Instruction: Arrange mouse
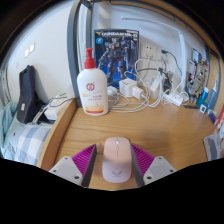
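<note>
Mouse [117, 160] between the fingers of the gripper [116, 163] on a wooden desk [150, 128]

Fingers spread wide, pink pads [81, 158] standing at either side of the pale mouse with a gap showing on both sides, so it rests on the desk rather than being clamped. Farther back on the left stands a white bottle [93, 88] with a red cap and red label. Behind it, against the far wall, leans a dark printed box [118, 55], and to the right lies a tangle of white cables and plugs [152, 88]. Off the desk's left edge sits a black bag [27, 95]
</note>
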The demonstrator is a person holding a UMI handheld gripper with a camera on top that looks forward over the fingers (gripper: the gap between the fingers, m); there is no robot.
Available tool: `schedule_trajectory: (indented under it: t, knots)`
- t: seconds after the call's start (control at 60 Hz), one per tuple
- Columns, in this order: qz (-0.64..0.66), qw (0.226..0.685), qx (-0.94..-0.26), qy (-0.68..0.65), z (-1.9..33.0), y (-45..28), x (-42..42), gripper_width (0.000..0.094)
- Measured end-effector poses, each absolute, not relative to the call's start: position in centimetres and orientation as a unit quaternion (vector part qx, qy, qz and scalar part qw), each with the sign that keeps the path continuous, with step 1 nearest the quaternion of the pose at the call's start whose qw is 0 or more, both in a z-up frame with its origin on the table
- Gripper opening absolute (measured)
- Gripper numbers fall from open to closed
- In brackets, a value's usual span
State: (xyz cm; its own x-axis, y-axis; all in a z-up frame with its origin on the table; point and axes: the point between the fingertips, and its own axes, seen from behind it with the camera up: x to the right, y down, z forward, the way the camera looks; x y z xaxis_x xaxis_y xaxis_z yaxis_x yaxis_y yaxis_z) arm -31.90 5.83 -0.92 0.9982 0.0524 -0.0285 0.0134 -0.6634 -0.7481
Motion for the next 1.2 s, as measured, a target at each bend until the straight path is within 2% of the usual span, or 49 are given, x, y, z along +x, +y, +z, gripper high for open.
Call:
schedule_trajectory:
  t: [0.033,0.083,0.2,0.317,0.35,0.5,0.583,0.867,0.967,1.083,1.2]
  knots:
    - [0.028,0.414,-0.91,-0.022,-0.9,5.9,-32.1,0.062]
    - [0.032,0.422,-0.905,-0.036,-0.9,6.0,-32.5,0.0471]
    - [0.041,0.409,-0.91,-0.045,-1.1,5.7,-32.5,0.0448]
    - [0.041,0.386,-0.919,-0.063,-1.2,5.7,-32.4,0.0297]
    - [0.044,0.381,-0.921,-0.071,-1.2,5.7,-32.5,0.0279]
    - [0.084,0.354,-0.927,-0.09,-0.8,5.3,-32.5,0.0277]
    - [0.093,0.369,-0.919,-0.102,2.5,5.3,-30.2,0.0279]
    - [0.034,0.514,-0.851,-0.099,23.3,5.9,-10.2,0.0278]
    - [0.004,0.552,-0.83,-0.079,28.1,5.6,-2.0,0.0277]
    - [-0.027,0.566,-0.823,-0.042,29.2,5.1,7.1,0.0277]
    - [-0.042,0.53,-0.847,-0.018,24.9,4.3,13.7,0.0278]
